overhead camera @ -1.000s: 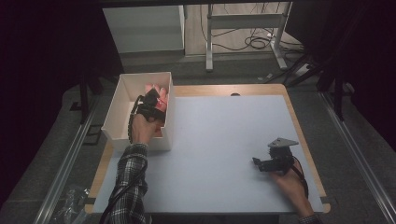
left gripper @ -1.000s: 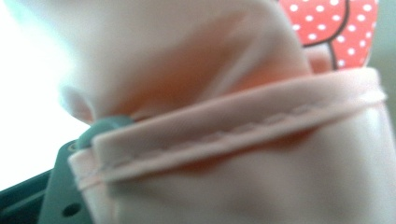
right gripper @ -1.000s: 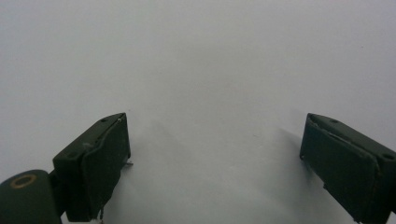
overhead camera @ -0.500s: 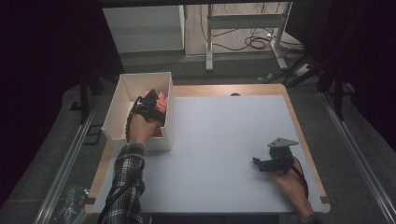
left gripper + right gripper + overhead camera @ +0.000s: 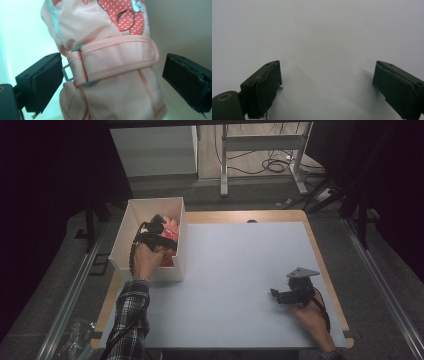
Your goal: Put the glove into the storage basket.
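Peach padded fabric mitten w/ strap (image 5: 110, 67) in white open box (image 5: 129, 215) at bench's left edge. Left gripper (image 5: 112, 77) fingers just spread, mitten between, untouched; long axis runs away from fingers. Right gripper (image 5: 327, 85) spread, empty, well apart.

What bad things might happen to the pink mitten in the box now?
The left gripper has just been opening, and its pads stand apart from the pink mitten, which lies between them. Pulling up carelessly might snag a pad on the mitten's strap and drag it back out. The white box sits at the table's edge, so a bump from the hand could shove it off.
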Tool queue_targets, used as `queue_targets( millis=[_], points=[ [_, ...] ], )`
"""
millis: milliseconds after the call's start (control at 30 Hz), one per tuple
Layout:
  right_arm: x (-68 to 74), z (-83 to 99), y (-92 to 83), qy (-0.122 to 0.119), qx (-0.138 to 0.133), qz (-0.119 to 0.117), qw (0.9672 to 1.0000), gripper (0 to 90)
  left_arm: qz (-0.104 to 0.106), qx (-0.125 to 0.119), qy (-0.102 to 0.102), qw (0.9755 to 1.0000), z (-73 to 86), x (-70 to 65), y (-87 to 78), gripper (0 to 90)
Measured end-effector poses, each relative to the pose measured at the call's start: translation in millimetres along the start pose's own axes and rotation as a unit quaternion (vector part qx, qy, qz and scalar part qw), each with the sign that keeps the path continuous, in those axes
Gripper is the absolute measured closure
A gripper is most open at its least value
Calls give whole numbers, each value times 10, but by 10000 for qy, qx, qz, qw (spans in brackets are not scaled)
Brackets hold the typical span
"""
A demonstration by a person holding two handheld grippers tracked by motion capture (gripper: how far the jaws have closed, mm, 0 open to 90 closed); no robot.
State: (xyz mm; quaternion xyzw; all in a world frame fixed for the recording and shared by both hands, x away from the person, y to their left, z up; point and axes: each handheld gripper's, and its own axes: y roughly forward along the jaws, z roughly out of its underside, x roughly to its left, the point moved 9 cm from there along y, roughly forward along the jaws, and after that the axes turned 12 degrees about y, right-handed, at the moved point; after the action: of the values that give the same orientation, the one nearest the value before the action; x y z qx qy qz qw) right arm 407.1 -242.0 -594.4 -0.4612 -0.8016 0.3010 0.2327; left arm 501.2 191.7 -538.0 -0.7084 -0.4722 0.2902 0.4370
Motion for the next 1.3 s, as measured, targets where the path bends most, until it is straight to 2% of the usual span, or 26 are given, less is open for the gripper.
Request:
queue_targets(
  millis=[67,333,767,867,1000,1167,1233,1300],
  points=[
    [0,0,0,0,1,1,10000,87,-17,-58,93,9999,2,-4,-43,39],
    [0,0,0,1,0,2,10000,86,41,-253,193,9995,1,-42,-148,37],
    [0,0,0,1,0,3,10000,86,-34,-561,407,9976,4,-51,-331,35],
    [0,0,0,0,1,3,10000,86,-15,-729,522,9960,-5,-55,-416,35],
    [0,0,0,0,0,3,10000,86,-12,-808,622,9948,-14,-55,-458,32],
    [0,0,0,-1,0,3,10000,86,-24,-1045,667,9923,-43,-51,-583,32],
    [0,0,0,-1,-1,2,10000,86,-13,-1074,653,9921,-45,-60,-604,31],
    [0,0,0,-2,0,3,10000,86,13,-1171,723,9905,-58,-87,-668,31]
  ],
)
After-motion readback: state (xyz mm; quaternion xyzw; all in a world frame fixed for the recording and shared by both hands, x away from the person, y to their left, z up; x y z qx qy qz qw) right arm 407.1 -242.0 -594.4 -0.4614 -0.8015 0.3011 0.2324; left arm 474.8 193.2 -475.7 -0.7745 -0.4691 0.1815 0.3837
